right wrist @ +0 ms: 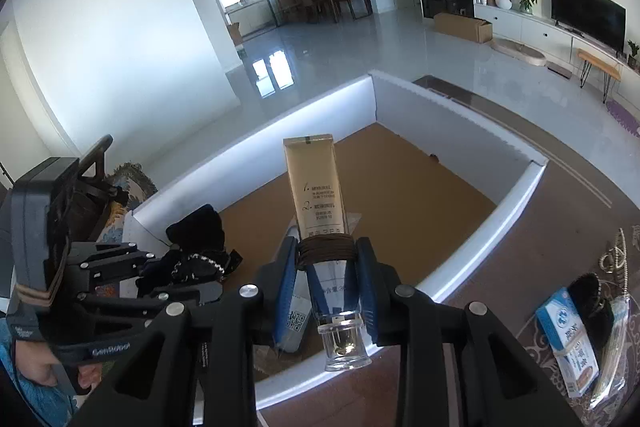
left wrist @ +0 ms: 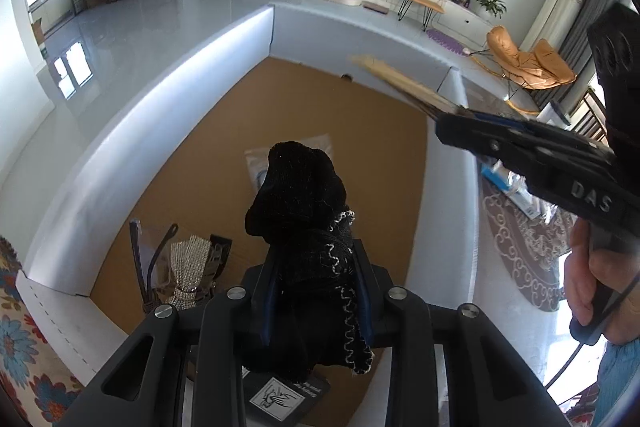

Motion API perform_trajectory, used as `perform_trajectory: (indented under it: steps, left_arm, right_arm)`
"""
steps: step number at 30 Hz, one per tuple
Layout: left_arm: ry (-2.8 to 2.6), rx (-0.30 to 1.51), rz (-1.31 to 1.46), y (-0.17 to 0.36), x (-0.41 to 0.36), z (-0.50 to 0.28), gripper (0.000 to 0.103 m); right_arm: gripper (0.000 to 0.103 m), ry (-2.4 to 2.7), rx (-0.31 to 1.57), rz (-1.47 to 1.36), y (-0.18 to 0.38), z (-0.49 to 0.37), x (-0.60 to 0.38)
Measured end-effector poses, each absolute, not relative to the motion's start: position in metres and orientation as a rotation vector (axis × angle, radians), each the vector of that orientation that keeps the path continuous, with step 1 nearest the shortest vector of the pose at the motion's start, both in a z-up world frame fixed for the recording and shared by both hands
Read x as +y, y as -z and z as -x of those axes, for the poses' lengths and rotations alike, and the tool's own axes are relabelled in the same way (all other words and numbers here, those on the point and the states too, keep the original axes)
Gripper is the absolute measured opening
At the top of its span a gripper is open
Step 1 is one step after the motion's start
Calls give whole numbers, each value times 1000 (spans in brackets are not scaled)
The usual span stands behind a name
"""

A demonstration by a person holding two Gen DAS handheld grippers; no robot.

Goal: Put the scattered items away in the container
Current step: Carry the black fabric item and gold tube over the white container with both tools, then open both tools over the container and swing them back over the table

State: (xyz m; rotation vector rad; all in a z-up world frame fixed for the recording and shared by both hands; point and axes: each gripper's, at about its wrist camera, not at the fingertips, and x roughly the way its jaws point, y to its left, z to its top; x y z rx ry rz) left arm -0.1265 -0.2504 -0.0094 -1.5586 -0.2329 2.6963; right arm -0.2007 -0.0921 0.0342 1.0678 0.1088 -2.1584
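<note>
A white cardboard box (left wrist: 160, 131) with a brown floor is the container; its white wall (right wrist: 480, 251) also shows in the right wrist view. My left gripper (left wrist: 316, 267) is shut on a black knitted cloth (left wrist: 300, 187) with white trim and hangs above the box floor. The same left gripper (right wrist: 176, 267) and black cloth (right wrist: 198, 227) appear at the left of the right wrist view. My right gripper (right wrist: 326, 267) is shut on a beige cosmetic tube (right wrist: 316, 187) with a clear cap, over the box's near wall. That right gripper (left wrist: 452, 123) and tube (left wrist: 400, 79) reach in from the right.
Inside the box lie a rhinestone hair clip (left wrist: 190, 267), a clear packet (left wrist: 256, 163) and a dark card (left wrist: 280, 395). Outside, on a patterned rug (right wrist: 580, 259), sit a blue-white carton (right wrist: 568, 343), a black brush (right wrist: 588, 299) and a pearl clip (right wrist: 614, 255). A hand (left wrist: 592, 267) holds the right gripper's handle.
</note>
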Motion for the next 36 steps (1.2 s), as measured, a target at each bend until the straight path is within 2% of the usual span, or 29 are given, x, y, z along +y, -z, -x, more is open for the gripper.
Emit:
perform_trajectory:
  steps: [3, 5, 6, 7, 8, 12, 17, 19, 24, 27, 29, 36]
  left_arm:
    - [-2687, -203, 1641, 25, -256, 129, 34]
    - [-2699, -180, 1682, 33, -259, 132, 43]
    - [-2711, -182, 1684, 34, -260, 133, 49]
    - [-2725, -190, 1678, 35, -261, 133, 65]
    - [-2748, -203, 1653, 32, -263, 130, 76]
    - [-2800, -214, 1563, 21, -255, 124, 78]
    - [-2810, -159, 1436, -5, -218, 116, 78]
    - [-2797, -125, 1364, -18, -193, 114, 78]
    - [-2696, -55, 1205, -41, -120, 90, 80]
    - [-2603, -6, 1134, -43, -70, 72, 90]
    - [-2528, 39, 1116, -33, -37, 63, 98]
    - [-2410, 217, 1210, 47, 42, 69, 98]
  right_arm:
    - [31, 2170, 145, -1098, -13, 214, -115]
    - [36, 2182, 154, -1093, -5, 219, -123]
    - [41, 2171, 155, -1103, -2, 222, -125]
    - [57, 2159, 153, -1122, 3, 226, -129]
    - [66, 2161, 151, -1134, 5, 226, -129]
    - [71, 2186, 88, -1063, -8, 217, -110]
    - [90, 2268, 8, -954, -28, 189, -47]
    - [94, 2317, 11, -920, -28, 173, -13]
    - [97, 2472, 111, -917, -6, 138, 73]
    - [97, 2556, 150, -985, 21, 114, 129]
    - [97, 2602, 150, -1067, 42, 99, 163]
    - [97, 2816, 87, -1213, 80, 52, 253]
